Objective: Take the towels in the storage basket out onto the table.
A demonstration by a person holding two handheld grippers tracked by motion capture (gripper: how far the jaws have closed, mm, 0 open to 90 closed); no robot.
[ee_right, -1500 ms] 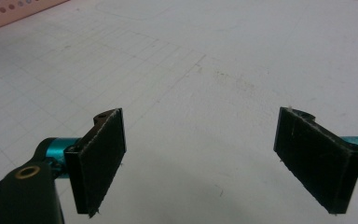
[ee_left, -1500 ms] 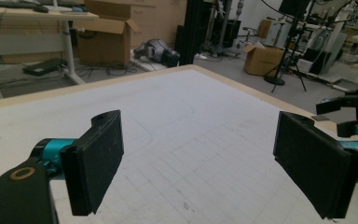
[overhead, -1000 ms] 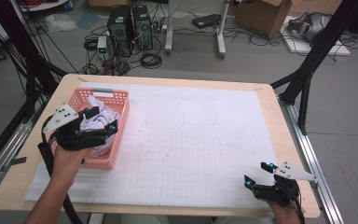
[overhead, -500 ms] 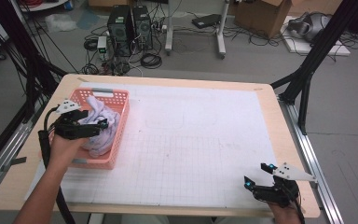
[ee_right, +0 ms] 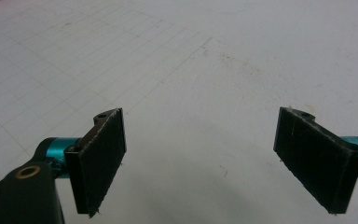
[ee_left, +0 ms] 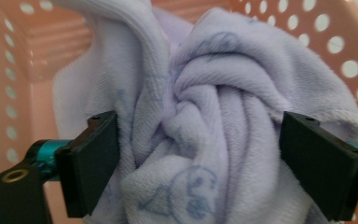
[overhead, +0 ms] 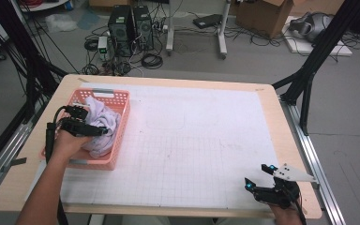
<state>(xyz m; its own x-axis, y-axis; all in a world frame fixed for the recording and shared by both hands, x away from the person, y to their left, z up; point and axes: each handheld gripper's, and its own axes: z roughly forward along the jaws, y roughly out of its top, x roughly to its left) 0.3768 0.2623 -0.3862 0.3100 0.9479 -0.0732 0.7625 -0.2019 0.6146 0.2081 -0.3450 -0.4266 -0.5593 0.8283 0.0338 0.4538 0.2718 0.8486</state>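
One pink plastic basket [overhead: 117, 133] with perforated walls sits near the left edge of the table [overhead: 201, 82], on a white gridded mat [overhead: 197, 140]. One crumpled pale lilac cloth [overhead: 101, 124] lies inside it, bunched in twisted folds and printed with faint blue drawings; no second piece can be told apart in the pile.

There are two grippers. The left gripper [overhead: 104, 131], held in one hand [overhead: 68, 143] that comes in from the bottom left, reaches into the basket. In the left gripper view its two black jaws stand wide apart, one on either side of the cloth [ee_left: 200, 121], with the bundle swelling between them; the left jaw's inner face lies against the fabric, the right jaw is at its edge, and the jaws are spread rather than clamped. The basket wall [ee_left: 9, 93] rises behind the cloth on both sides.

The right gripper [overhead: 258, 176] rests low over the mat near the table's front right corner, well apart from the basket. Its own view shows its two jaws spread wide over bare mat [ee_right: 191, 70], with nothing between them
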